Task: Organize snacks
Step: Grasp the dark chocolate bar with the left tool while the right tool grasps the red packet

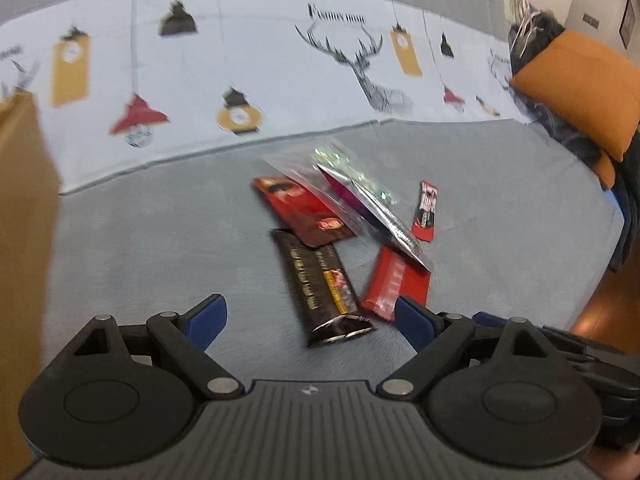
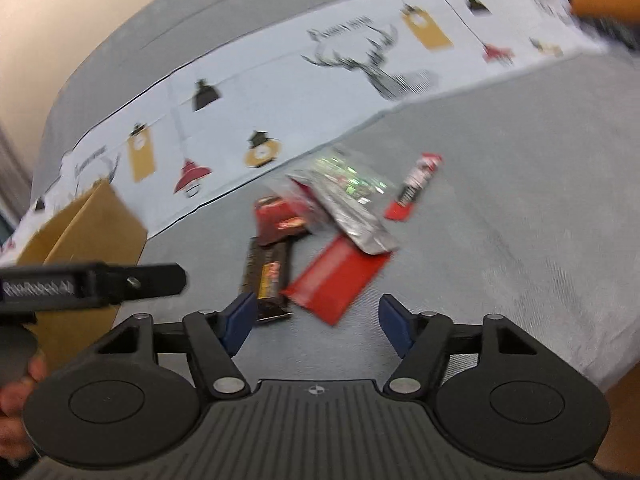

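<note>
While both sets of tongs hang released and empty, the left gripper (image 1: 308,320) and right gripper (image 2: 316,318) face a snack pile (image 1: 344,236) mid-cushion on the grey sofa (image 1: 140,248). Bare fabric surrounds it; a cardboard box (image 2: 84,232) stands left, the seat edge (image 2: 600,376) right.

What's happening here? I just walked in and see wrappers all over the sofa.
A person is holding two grippers over a heap of snacks on a grey sofa seat. The left gripper and right gripper are both open and empty, above the near end of a dark chocolate bar and a red packet. A silver pouch and other red packs lie behind. A cardboard box stands to the left. Nothing is picked up yet.
</note>
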{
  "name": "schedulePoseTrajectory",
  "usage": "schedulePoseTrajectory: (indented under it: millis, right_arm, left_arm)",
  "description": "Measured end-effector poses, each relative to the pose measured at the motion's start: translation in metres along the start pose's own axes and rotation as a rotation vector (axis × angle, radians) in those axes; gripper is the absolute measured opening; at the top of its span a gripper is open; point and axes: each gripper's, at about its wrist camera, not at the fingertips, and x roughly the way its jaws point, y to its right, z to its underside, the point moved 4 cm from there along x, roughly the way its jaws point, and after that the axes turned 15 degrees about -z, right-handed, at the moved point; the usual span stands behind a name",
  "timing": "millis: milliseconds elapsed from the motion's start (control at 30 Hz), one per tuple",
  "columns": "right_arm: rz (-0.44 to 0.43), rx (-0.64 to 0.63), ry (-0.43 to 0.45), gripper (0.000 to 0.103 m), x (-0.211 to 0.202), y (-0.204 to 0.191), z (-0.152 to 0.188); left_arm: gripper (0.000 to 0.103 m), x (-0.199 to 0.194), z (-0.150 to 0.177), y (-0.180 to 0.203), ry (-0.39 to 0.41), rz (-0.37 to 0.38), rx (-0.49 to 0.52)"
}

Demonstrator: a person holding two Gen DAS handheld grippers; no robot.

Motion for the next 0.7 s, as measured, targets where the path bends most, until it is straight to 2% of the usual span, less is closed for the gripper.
schedulePoseTrajectory:
  millis: [67,200,233,267,400,433,467,500,567,600,667,700]
  right_arm:
    - [0.002,0.038,-0.003,0.055,0.007,0.012,-0.001]
    - [0.002,0.071,-0.008,0.054,0.026,0.028,-0.001]
    - [-0.004,0.065,-0.005,0.054,0.030,0.027,-0.002]
    - [-0.011,0.053,-0.009,0.054,0.035,0.025,-0.003]
    - [-0.028,0.041,-0.005,0.050,0.050,0.030,-0.009]
    - [-0.018,0.030,-0.012,0.045,0.052,0.030,-0.011]
    - [0.018,0.001,-0.023,0.026,0.054,0.029,-0.012]
    - [0.051,-0.033,-0.031,0.019,0.056,0.027,-0.012]
    - [0.047,-0.020,-0.028,0.015,0.054,0.028,-0.012]
    - [0.051,-0.014,-0.028,0.007,0.053,0.027,-0.012]
    - [0.051,-0.004,-0.041,0.000,0.049,0.026,-0.010]
    - [0.058,-0.004,-0.051,0.000,0.047,0.025,-0.009]
  left_arm:
    - [0.088,0.022,-0.003,0.008,-0.029,0.030,-0.016]
    - [0.060,0.065,-0.002,0.021,-0.120,0.050,-0.004]
    - [0.050,0.066,-0.002,0.023,-0.085,0.041,0.016]
    - [0.047,0.067,-0.003,0.025,-0.062,0.021,0.049]
    - [0.045,0.066,0.002,0.018,-0.041,0.048,0.070]
    - [0.044,0.065,0.004,0.017,-0.034,0.046,0.083]
    - [0.044,0.063,0.007,0.016,-0.031,0.040,0.090]
    - [0.043,0.060,0.010,0.013,-0.033,0.032,0.087]
    - [0.042,0.054,0.015,0.006,-0.044,0.020,0.065]
    - [0.042,0.050,0.018,0.001,-0.053,0.017,0.052]
    - [0.042,0.040,0.026,-0.008,-0.065,0.015,0.037]
    - [0.042,0.034,0.032,-0.015,-0.071,0.008,0.029]
